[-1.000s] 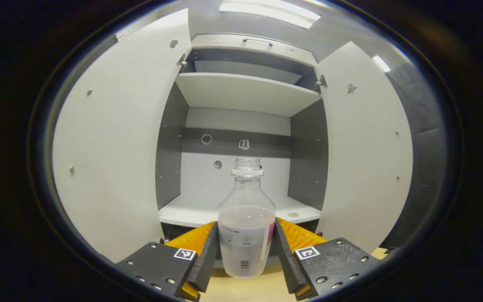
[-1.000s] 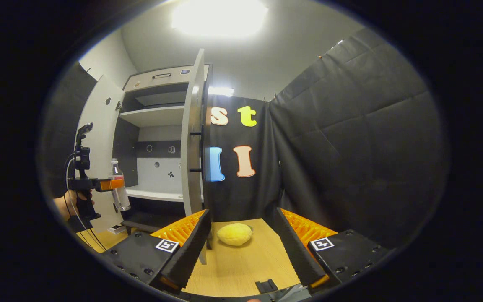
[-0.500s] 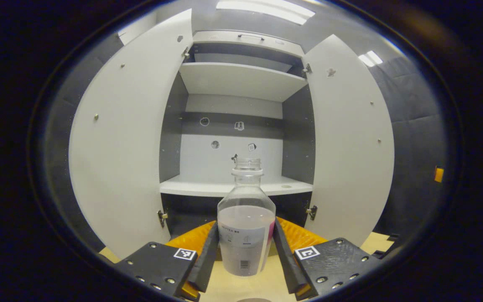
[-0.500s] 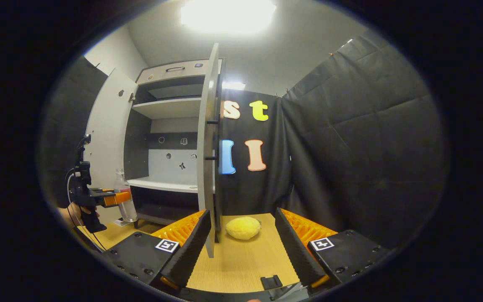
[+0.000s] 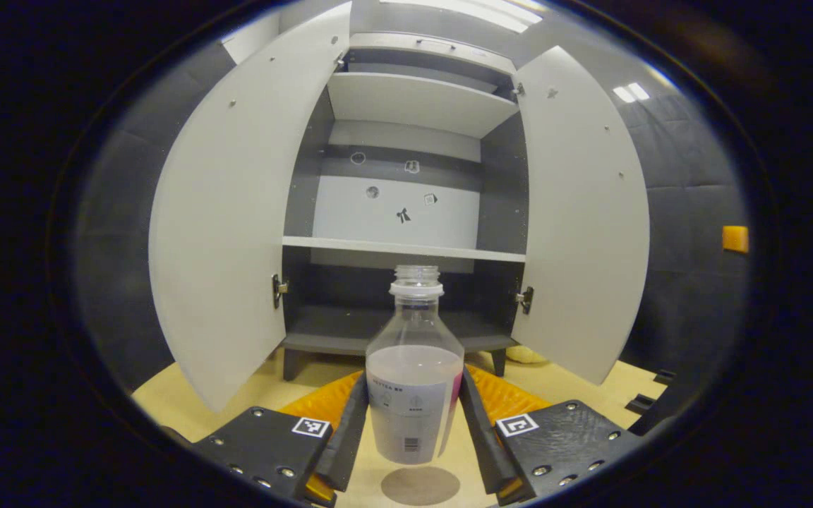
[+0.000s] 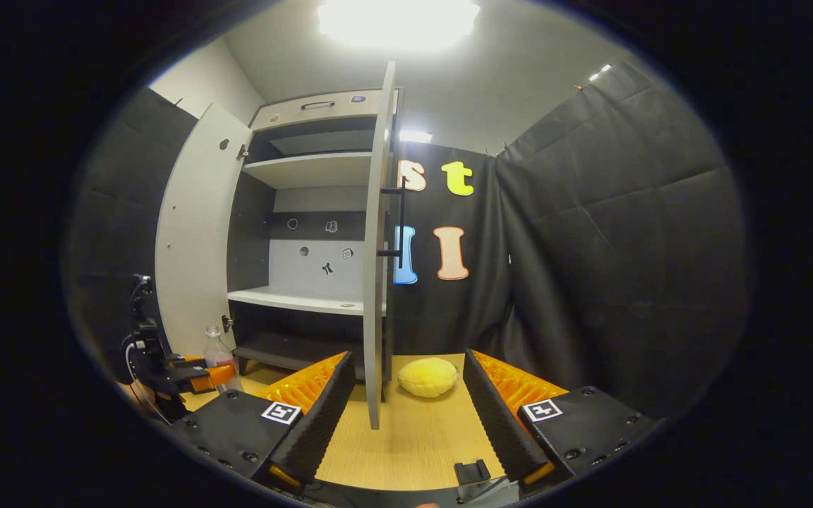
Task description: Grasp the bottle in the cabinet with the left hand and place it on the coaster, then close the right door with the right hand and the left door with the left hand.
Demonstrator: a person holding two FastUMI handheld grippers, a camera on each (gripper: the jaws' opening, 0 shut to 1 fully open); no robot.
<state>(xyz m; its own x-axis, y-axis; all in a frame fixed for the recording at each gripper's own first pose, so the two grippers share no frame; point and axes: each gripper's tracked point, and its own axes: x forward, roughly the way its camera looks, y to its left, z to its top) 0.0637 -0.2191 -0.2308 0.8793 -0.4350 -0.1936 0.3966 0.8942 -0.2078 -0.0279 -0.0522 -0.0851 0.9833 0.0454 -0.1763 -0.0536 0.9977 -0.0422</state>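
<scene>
**A:** Between the fingers of the left gripper [image 5: 413,423], what is clamped?

**B:** A clear plastic bottle with a pale printed label and no cap [image 5: 415,381]; both fingers press its lower body from either side; it stands upright, long axis vertical, part full of a cloudy liquid. I judge it is carried just above the light wooden tabletop [image 5: 251,384], since its base shows free of the surface.

**A:** And the target?

**B:** Directly below and slightly nearer the camera lies a flat round grey coaster [image 5: 420,485]; so the coming move looks like a short straight descent, with hardly any sideways shift. The bottle's smooth wall and sloshing contents argue for lowering it level.

**A:** The right gripper [image 6: 403,416]?

**B:** Spread wide and holding nothing; ribbed inner faces on its fingers; just ahead of it hangs the lower edge of the flat grey right door [image 6: 375,282], seen edge-on, with a slim black bar handle [image 6: 399,219]; that hand is clearly the nearer one to this door. A soft yellow lemon-shaped thing [image 6: 428,376] rests on the table beyond.

**A:** Farther back?

**B:** The grey two-door cabinet [image 5: 406,212], matte panels, both doors swung open; the left door [image 5: 237,212] stands wide too; its shelves hold no bottle now. Neither door is closed yet.
</scene>
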